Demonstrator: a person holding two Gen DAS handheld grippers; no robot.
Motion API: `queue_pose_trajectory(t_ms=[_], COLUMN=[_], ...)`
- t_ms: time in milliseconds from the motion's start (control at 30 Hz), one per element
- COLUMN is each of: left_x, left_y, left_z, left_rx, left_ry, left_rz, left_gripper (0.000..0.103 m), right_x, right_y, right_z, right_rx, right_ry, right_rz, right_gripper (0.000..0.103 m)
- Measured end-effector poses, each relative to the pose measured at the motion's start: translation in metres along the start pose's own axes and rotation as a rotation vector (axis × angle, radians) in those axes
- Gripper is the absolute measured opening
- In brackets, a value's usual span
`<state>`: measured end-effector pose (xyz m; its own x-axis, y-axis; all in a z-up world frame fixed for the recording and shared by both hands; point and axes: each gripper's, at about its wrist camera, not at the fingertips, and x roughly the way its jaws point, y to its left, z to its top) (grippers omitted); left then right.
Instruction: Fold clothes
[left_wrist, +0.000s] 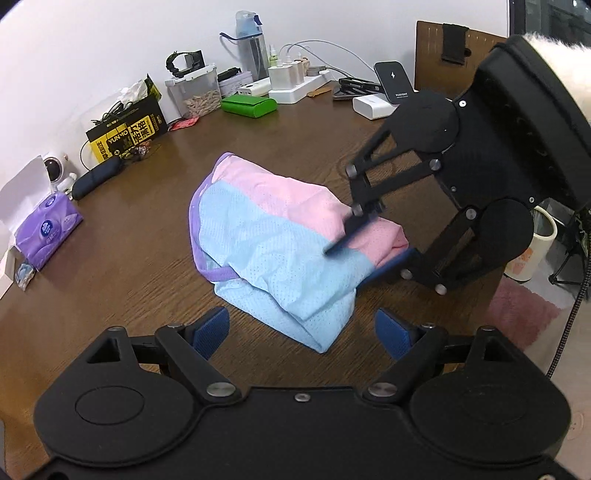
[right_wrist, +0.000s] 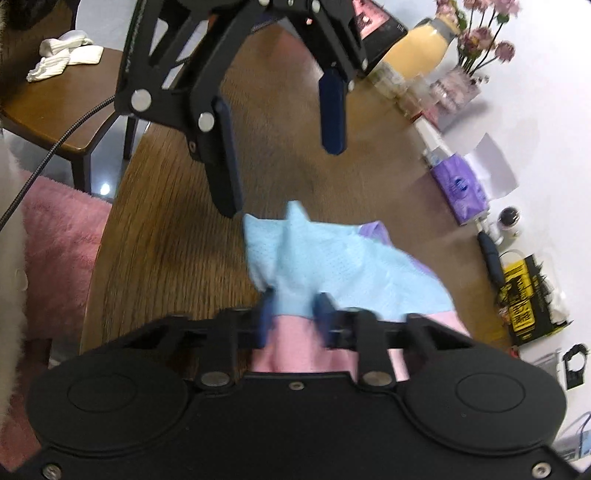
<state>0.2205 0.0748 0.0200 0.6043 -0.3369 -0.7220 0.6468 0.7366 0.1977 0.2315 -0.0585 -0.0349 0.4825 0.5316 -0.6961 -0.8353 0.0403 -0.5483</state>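
A pink and light-blue mesh garment with purple trim lies bunched and partly folded on the brown wooden table. My left gripper is open and empty, just short of the garment's near blue edge. My right gripper comes in from the right, its fingers closed around the garment's right side where pink meets blue. In the right wrist view the right gripper pinches the garment, and the open left gripper hovers beyond it.
Along the wall stand a purple tissue pack, a yellow-black box, a seed container, a green case, a water bottle and chargers. A chair and pink rug lie past the table edge.
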Motion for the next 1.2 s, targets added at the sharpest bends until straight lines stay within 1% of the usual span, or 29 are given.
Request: queue_pose_trajectory(t_ms=[33, 133, 167, 200, 233, 300, 400, 433, 467, 500, 567, 600, 633, 667, 733, 833, 933, 967, 1000, 1033, 1067, 1100, 1133, 1200], left_x=[0.0, 0.002, 0.004, 0.006, 0.007, 0.014, 0.025, 0.029, 0.033, 0.035, 0.043, 0.046, 0.048, 0.051, 0.054, 0.056, 0.06, 0.061, 0.061, 0.06, 0.06, 0.059, 0.059, 0.058], left_y=[-0.001, -0.009, -0.015, -0.018, -0.02, -0.033, -0.048, -0.051, -0.053, -0.054, -0.056, -0.056, -0.055, -0.053, -0.05, -0.049, -0.047, -0.044, -0.04, -0.037, -0.033, -0.029, -0.022, -0.017], left_z=[0.0, 0.002, 0.003, 0.004, 0.004, 0.006, 0.006, 0.006, 0.005, 0.005, 0.003, 0.001, 0.0, 0.0, -0.001, -0.004, -0.005, -0.003, 0.0, 0.004, 0.007, 0.011, 0.018, 0.023], left_rx=[0.009, 0.109, 0.187, 0.245, 0.277, 0.412, 0.601, 0.647, 0.685, 0.703, 0.754, 0.777, 0.787, 0.804, 0.825, 0.852, 0.858, 0.832, 0.805, 0.775, 0.745, 0.714, 0.668, 0.632], left_ry=[-0.003, -0.026, -0.042, -0.052, -0.057, -0.066, -0.086, -0.089, -0.087, -0.082, -0.064, -0.056, -0.054, -0.05, -0.044, -0.047, -0.032, -0.025, -0.02, -0.02, -0.02, -0.021, -0.021, -0.022], left_rz=[0.004, 0.036, 0.044, 0.044, 0.045, 0.06, 0.135, 0.153, 0.163, 0.169, 0.174, 0.167, 0.163, 0.158, 0.146, 0.129, 0.13, 0.119, 0.109, 0.098, 0.087, 0.076, 0.066, 0.061], left_gripper=[0.085, 0.085, 0.085, 0.085, 0.085, 0.085, 0.085, 0.085, 0.085, 0.085, 0.082, 0.077, 0.067, 0.06, 0.032, 0.018, 0.016, 0.016, 0.016, 0.016, 0.016, 0.016, 0.016, 0.016], right_x=[-0.001, -0.005, -0.007, -0.008, -0.009, -0.01, -0.011, -0.011, -0.012, -0.013, -0.013, -0.013, -0.012, -0.012, -0.015, -0.021, -0.027, -0.029, -0.031, -0.033, -0.035, -0.037, -0.039, -0.043], right_y=[-0.003, -0.024, -0.031, -0.038, -0.045, -0.061, -0.077, -0.082, -0.084, -0.086, -0.087, -0.087, -0.087, -0.088, -0.084, -0.076, -0.068, -0.066, -0.063, -0.06, -0.058, -0.055, -0.051, -0.03], right_z=[0.0, 0.002, 0.002, 0.003, 0.003, 0.004, 0.003, 0.003, 0.003, 0.003, 0.004, 0.004, 0.004, 0.004, 0.003, 0.0, -0.003, -0.004, -0.005, -0.006, -0.007, -0.007, -0.009, -0.015], right_rx=[0.017, 0.12, 0.15, 0.177, 0.199, 0.246, 0.293, 0.307, 0.31, 0.314, 0.314, 0.313, 0.312, 0.31, 0.305, 0.294, 0.283, 0.279, 0.275, 0.271, 0.267, 0.264, 0.255, 0.197], right_ry=[0.004, 0.007, 0.003, 0.001, 0.004, 0.01, 0.015, 0.018, 0.02, 0.023, 0.028, 0.032, 0.035, 0.038, 0.03, 0.004, -0.023, -0.031, -0.04, -0.049, -0.057, -0.066, -0.075, -0.083], right_rz=[0.017, 0.097, 0.119, 0.14, 0.157, 0.202, 0.254, 0.271, 0.278, 0.285, 0.294, 0.299, 0.303, 0.308, 0.29, 0.239, 0.188, 0.171, 0.154, 0.137, 0.12, 0.103, 0.083, 0.0], right_gripper=[0.018, 0.017, 0.017, 0.017, 0.017, 0.017, 0.017, 0.017, 0.017, 0.017, 0.017, 0.017, 0.017, 0.017, 0.017, 0.017, 0.019, 0.023, 0.038, 0.058, 0.069, 0.084, 0.085, 0.085])
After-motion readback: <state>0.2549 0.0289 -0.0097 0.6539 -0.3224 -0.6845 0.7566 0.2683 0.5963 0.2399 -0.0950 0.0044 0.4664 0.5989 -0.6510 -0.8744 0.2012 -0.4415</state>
